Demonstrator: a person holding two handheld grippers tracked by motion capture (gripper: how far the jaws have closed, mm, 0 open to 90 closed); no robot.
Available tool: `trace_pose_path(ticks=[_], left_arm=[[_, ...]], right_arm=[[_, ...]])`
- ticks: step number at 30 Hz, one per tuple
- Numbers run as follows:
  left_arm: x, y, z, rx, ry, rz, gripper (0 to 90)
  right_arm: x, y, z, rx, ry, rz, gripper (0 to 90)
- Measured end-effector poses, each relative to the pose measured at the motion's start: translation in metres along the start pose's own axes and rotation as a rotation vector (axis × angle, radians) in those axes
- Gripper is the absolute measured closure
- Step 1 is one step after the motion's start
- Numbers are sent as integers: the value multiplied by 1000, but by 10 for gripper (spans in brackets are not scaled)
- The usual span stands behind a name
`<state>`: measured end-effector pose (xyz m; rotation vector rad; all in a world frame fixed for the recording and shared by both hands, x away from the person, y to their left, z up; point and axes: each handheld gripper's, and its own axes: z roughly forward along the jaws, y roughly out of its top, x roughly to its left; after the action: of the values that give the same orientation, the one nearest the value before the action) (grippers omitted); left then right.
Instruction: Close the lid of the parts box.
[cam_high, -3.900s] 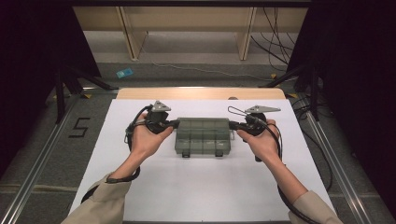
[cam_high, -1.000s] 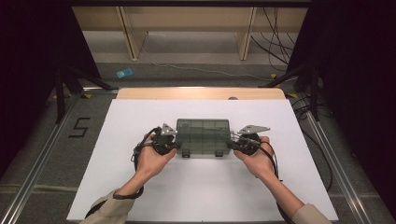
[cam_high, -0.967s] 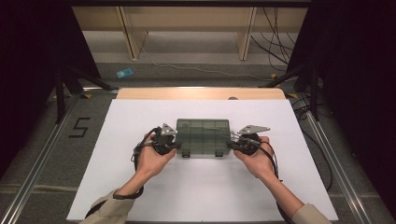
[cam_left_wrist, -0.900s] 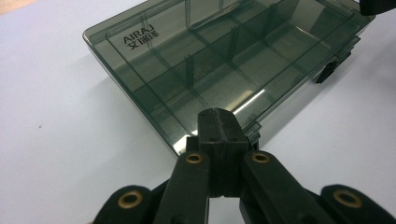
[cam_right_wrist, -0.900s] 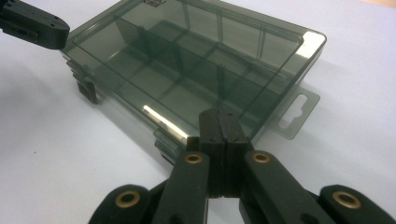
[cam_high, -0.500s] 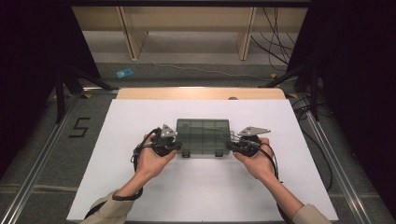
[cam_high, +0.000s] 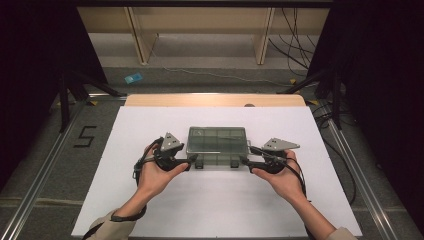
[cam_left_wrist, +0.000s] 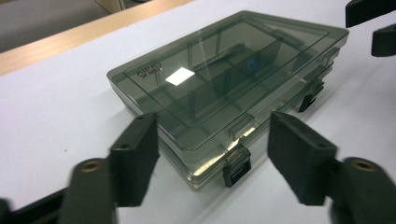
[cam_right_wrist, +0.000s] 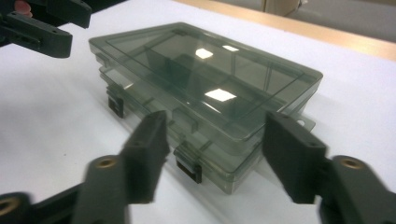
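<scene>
White table (cam_high: 150, 210) with a wooden strip along its far edge, dark room around it. Smoky clear compartment box (cam_high: 218, 145) lies flat, lid down, around the table's middle, a bit toward the near edge. Left gripper (cam_high: 192, 160) sits at the box's near left corner, right gripper (cam_high: 243, 160) at its near right corner. Both sets of jaws have just been opening, now spread wide, each straddling a black front latch (cam_left_wrist: 236, 169) without pressing it. Nothing gripped.
</scene>
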<state>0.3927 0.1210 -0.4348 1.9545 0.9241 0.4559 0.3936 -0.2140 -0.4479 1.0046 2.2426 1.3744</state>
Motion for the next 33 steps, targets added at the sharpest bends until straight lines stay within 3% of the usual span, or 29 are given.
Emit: trace_pose_path(ticks=[3, 4, 5, 7, 9, 15, 16, 29, 31, 33], left_arm=[[-1, -2, -5, -15, 1, 3, 220], [0, -2, -7, -6, 1, 23, 197], [-1, -4, -8, -22, -4, 9, 178], [-1, -5, -11, -21, 5, 30, 154], [-3, -7, -14, -36, 1, 25, 142], [-5, -15, -21, -39, 21, 24, 78], [-4, -15, -23, -29, 17, 40, 69], [0, -30, -43, -68, 27, 8, 32], [1, -31, -46, -69, 29, 8, 32], [0, -34, -47, -72, 25, -6, 33]], right_arm=[[1, -2, -6, -10, -9, -22, 288], [2, -2, -8, -16, -8, -28, 266], [2, -2, -10, -17, -9, -32, 247], [2, -3, -15, -23, -6, -37, 223], [2, -4, -18, -35, -3, -40, 207], [2, -7, -27, -50, -1, -54, 186], [2, -7, -28, -51, -4, -54, 185], [5, -14, -42, -82, -14, -59, 177], [6, -15, -46, -52, -12, -59, 176], [6, -17, -45, -87, 4, -53, 176]])
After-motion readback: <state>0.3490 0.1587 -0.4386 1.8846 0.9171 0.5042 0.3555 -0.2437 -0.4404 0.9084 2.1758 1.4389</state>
